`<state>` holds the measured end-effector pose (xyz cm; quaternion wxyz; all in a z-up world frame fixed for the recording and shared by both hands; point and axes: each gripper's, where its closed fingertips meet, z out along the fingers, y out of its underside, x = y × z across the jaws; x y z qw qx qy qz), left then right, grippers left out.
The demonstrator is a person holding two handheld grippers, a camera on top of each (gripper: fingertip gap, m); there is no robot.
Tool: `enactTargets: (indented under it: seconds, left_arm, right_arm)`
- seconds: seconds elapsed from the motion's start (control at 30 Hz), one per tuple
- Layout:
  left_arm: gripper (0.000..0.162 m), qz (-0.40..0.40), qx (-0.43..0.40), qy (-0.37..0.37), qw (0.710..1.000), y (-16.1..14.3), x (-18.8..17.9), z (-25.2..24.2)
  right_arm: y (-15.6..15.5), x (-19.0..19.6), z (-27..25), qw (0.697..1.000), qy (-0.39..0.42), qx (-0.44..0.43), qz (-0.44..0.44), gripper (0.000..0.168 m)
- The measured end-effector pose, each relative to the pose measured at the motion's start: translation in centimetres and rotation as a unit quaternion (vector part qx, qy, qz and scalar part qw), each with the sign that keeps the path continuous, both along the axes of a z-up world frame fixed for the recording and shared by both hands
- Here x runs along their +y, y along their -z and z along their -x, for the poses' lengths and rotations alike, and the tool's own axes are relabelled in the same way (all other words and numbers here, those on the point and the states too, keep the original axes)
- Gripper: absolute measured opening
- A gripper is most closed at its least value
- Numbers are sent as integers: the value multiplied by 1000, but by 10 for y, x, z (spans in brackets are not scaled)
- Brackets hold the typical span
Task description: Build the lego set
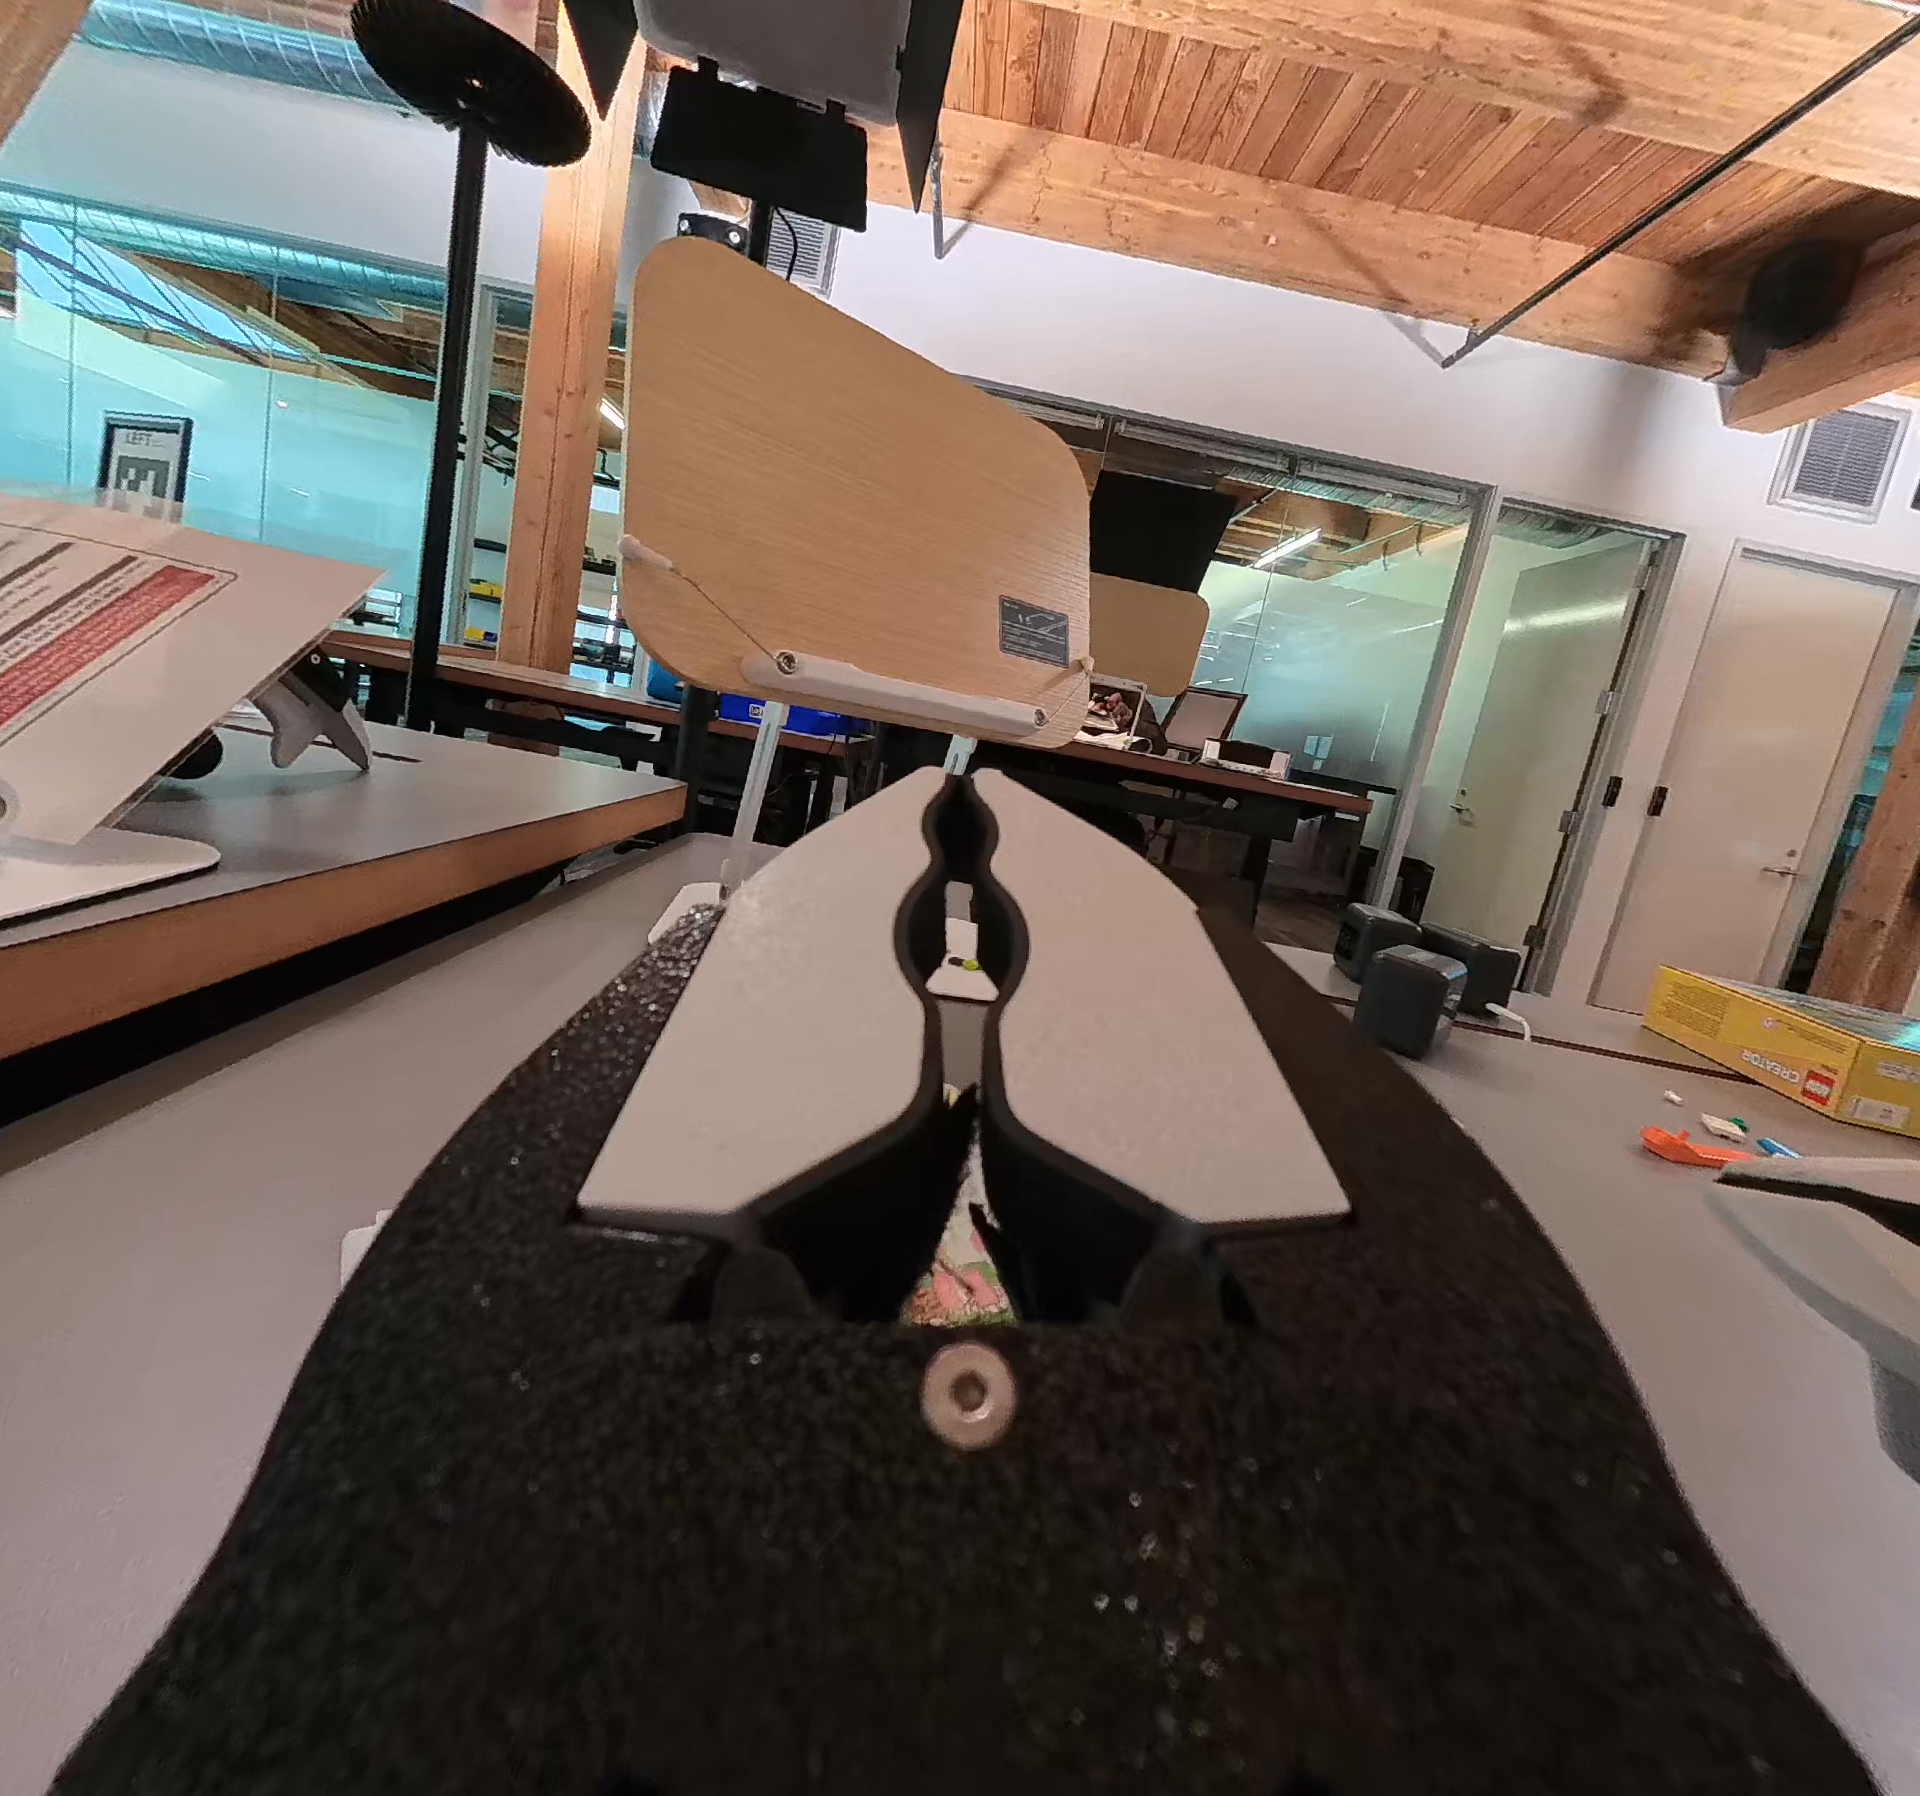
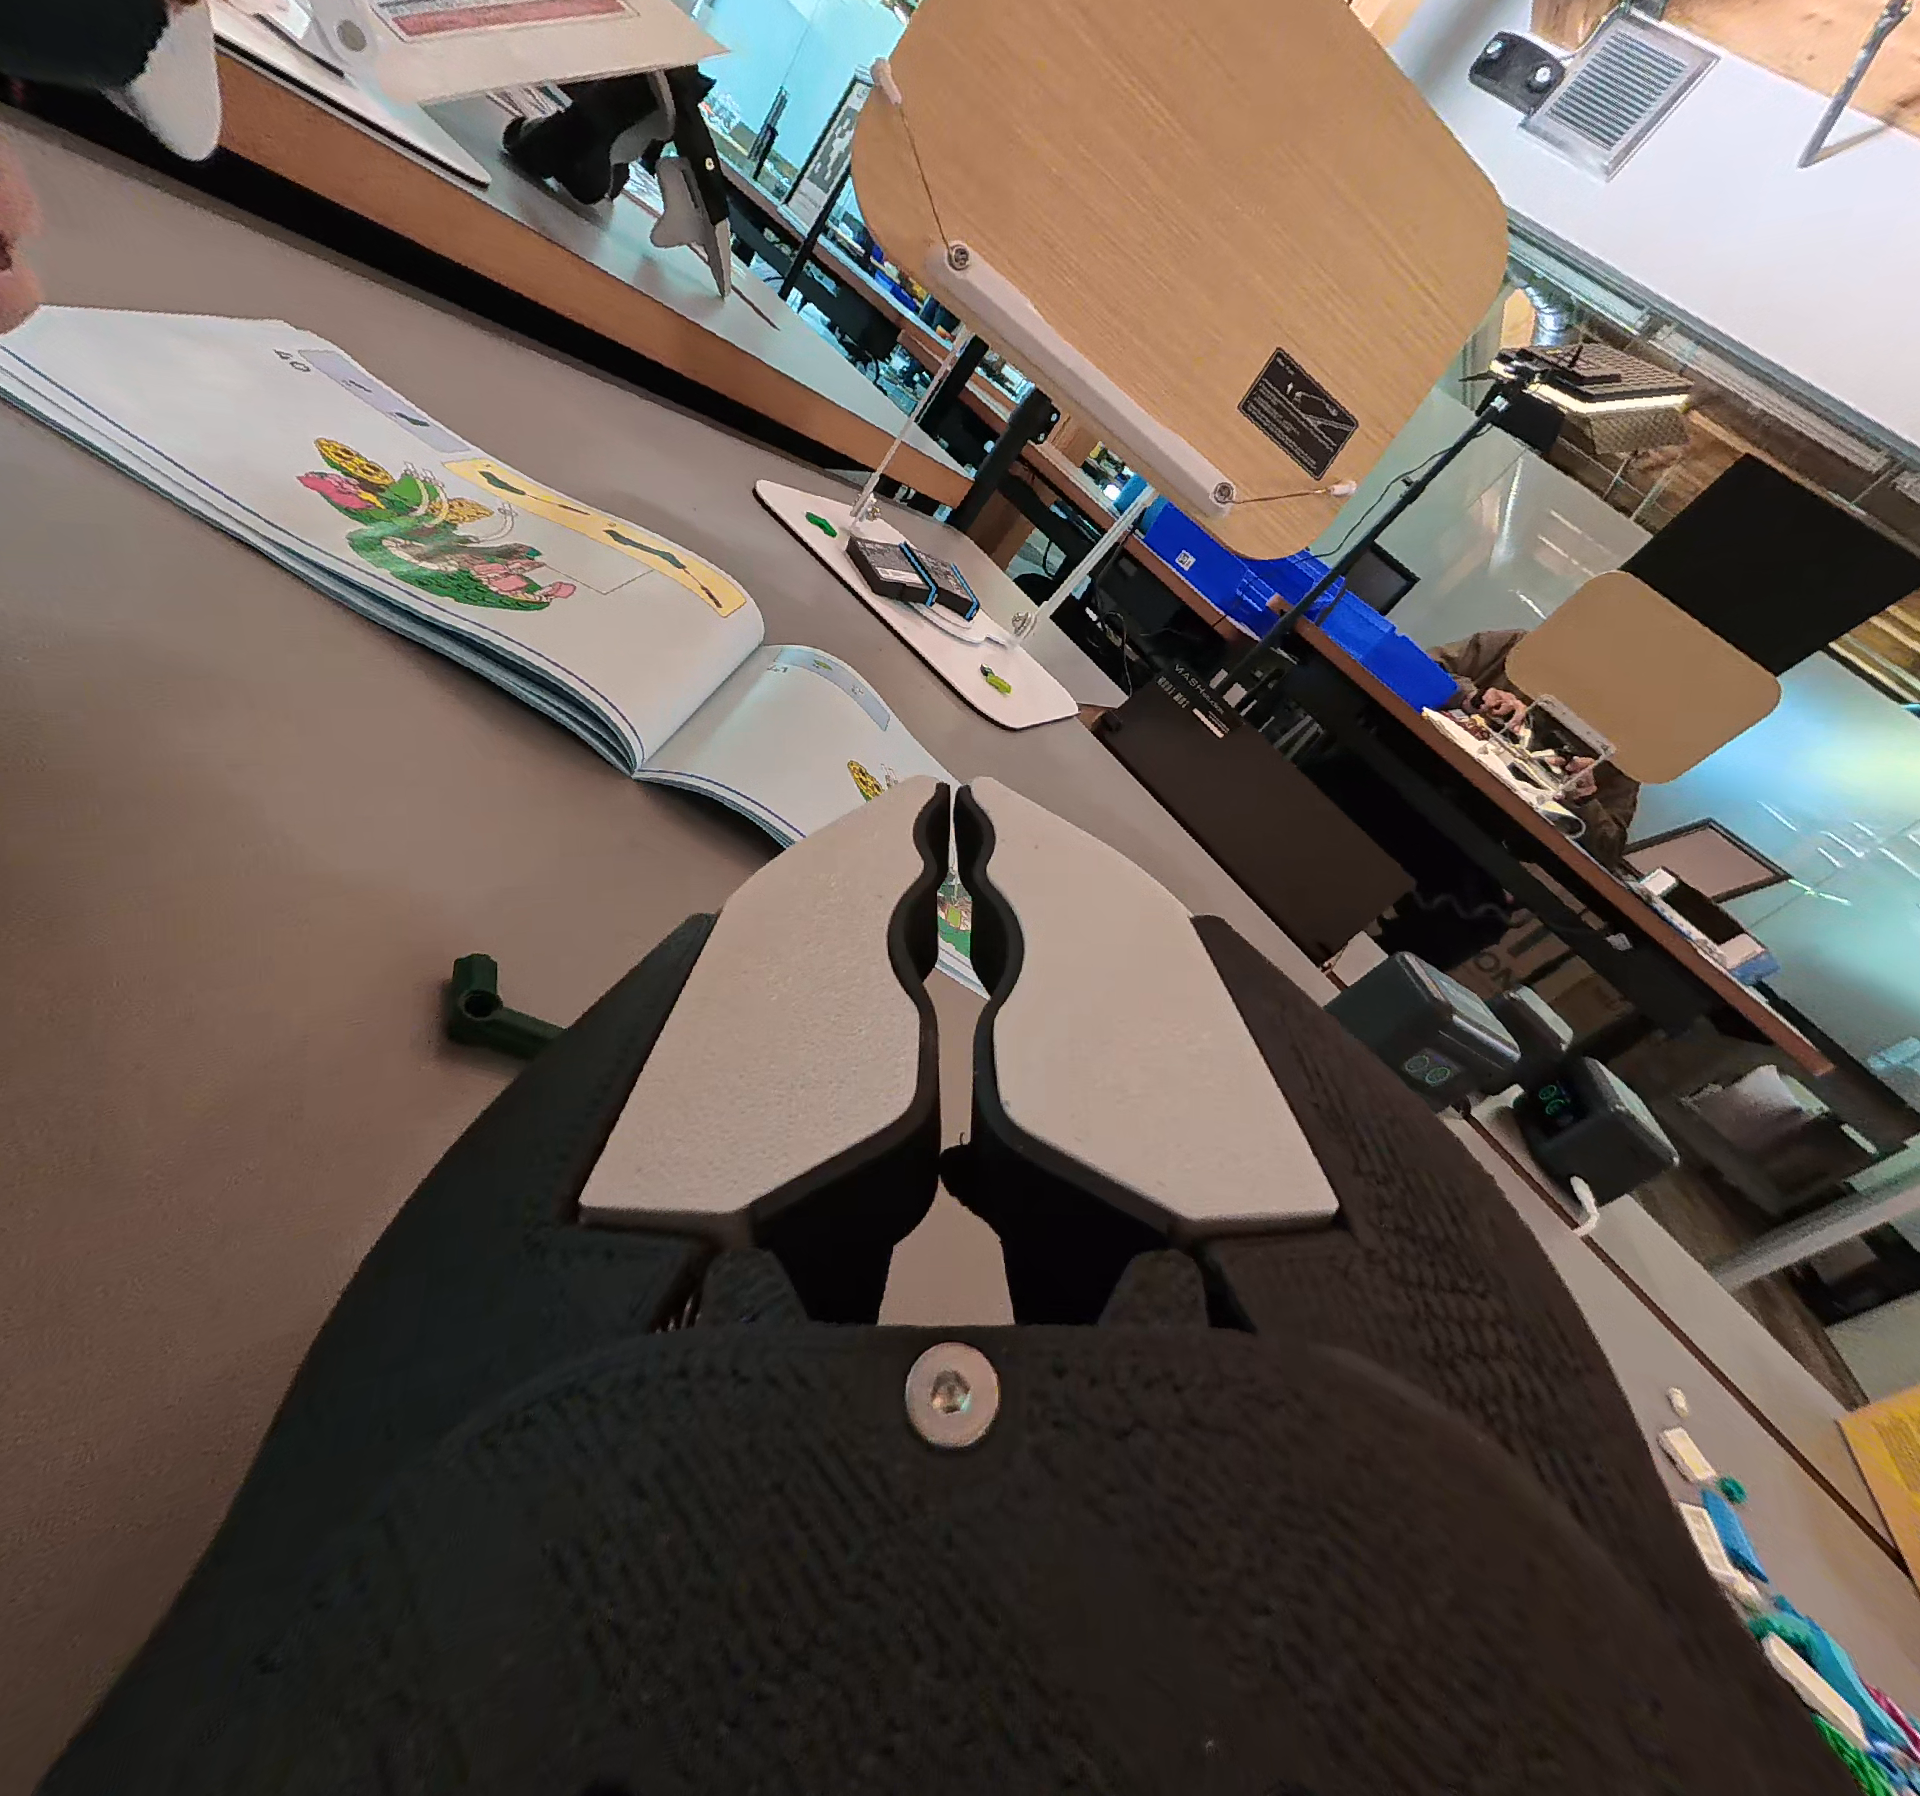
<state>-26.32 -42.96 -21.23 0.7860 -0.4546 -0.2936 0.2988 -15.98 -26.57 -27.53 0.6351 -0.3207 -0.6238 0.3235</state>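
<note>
Grey tabletop (image 1: 260, 1227) all around, with both tools low over it. Left gripper (image 1: 961, 785) pressed together at the tips, nothing between them, aimed level toward a wooden book stand (image 1: 831, 520) at the far side. Right gripper (image 2: 953, 790) closed the same way and empty, tilted, tips pointing over the near corner of an open instruction booklet (image 2: 436, 520) lying flat on the table. A small dark green piece (image 2: 488, 1014) on the bare tabletop just left of the right gripper, apart from the booklet. Bright coloured pictures across the booklet's pages. Beyond it, the stand's white base plate (image 2: 1023, 697) with two black blocks (image 2: 912, 574) on it and small green bits near each end. Far right in the left view, a yellow box (image 1: 1787, 1050) lying flat, with loose pieces near it: an orange piece (image 1: 1678, 1146), white and blue ones beside it. Blue, white and green pieces (image 2: 1813, 1653) also bunched at the lower right edge of the right view. Dark grey cube-shaped devices (image 1: 1413, 998) near the table's far edge.
</note>
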Motion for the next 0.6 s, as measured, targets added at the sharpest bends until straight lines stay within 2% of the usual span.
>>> enactTargets:
  seconds: [0.6]
  left_arm:
    - [0,29,8,18,999,4,11,-4]
  right_arm:
    - [2,-3,0,1000,-7,-8,-3,0]
